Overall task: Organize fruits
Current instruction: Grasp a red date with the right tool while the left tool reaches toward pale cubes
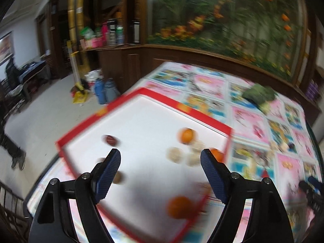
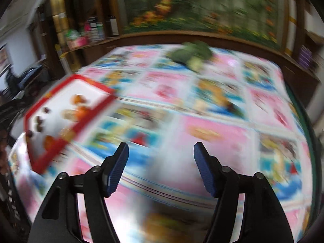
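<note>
A white tray with a red rim lies on the patterned tablecloth. In it sit an orange at the far right, another orange near the front rim, several pale round fruits and a dark reddish fruit. My left gripper hovers over the tray, open, with nothing between its fingers. In the right wrist view the same tray lies far left, blurred. My right gripper stands open over bare tablecloth, empty. A dark part of it shows at the left view's right edge.
A green leafy vegetable lies at the far side of the table. Small pale items sit on the cloth right of the tray. A wooden cabinet and a flower mural stand behind; floor with bottles lies to the left.
</note>
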Tool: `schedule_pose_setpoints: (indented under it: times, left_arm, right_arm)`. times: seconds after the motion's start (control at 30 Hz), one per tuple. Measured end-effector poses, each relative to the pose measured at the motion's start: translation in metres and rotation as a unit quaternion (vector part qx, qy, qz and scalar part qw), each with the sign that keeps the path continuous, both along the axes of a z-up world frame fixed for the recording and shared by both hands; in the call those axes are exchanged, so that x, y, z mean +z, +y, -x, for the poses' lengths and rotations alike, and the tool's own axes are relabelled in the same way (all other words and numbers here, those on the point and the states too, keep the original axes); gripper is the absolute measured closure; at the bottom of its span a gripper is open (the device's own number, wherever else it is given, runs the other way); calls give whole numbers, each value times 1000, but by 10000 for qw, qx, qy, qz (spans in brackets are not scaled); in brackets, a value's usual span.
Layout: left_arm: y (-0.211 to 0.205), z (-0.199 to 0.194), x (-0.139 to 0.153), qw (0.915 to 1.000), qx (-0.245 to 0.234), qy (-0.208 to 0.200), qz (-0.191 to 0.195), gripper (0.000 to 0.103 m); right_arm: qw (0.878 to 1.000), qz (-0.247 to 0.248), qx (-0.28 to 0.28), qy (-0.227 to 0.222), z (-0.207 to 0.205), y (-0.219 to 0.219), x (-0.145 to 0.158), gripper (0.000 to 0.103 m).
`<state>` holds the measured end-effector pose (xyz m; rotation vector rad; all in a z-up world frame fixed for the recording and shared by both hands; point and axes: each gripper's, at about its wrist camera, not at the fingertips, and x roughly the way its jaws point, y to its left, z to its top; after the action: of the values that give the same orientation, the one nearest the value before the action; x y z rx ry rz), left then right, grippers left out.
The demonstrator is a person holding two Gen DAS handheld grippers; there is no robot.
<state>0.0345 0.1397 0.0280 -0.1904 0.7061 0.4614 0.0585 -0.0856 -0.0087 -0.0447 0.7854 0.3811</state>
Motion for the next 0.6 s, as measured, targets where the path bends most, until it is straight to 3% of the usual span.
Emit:
schedule_pose_setpoints:
  times: [0.23, 0.37, 0.5, 0.6]
  left_arm:
    - [-70, -35, -21, 9945, -1002, 280, -90, 22]
    - [-97, -56, -35, 9893, -1383, 460, -44, 22]
    - [-113, -74, -45, 9864, -1544, 557, 17, 22]
    - [-120, -89, -52, 9845, -1635, 609, 159, 22]
  right_arm:
    - [9979, 12, -644, 93, -26, -61, -13, 36]
    - [9982, 92, -583, 59, -57, -53, -16, 38]
    - [9979, 206, -602, 86, -96, -38, -20, 50]
    - [9967, 224, -766, 132, -122, -34, -24, 53]
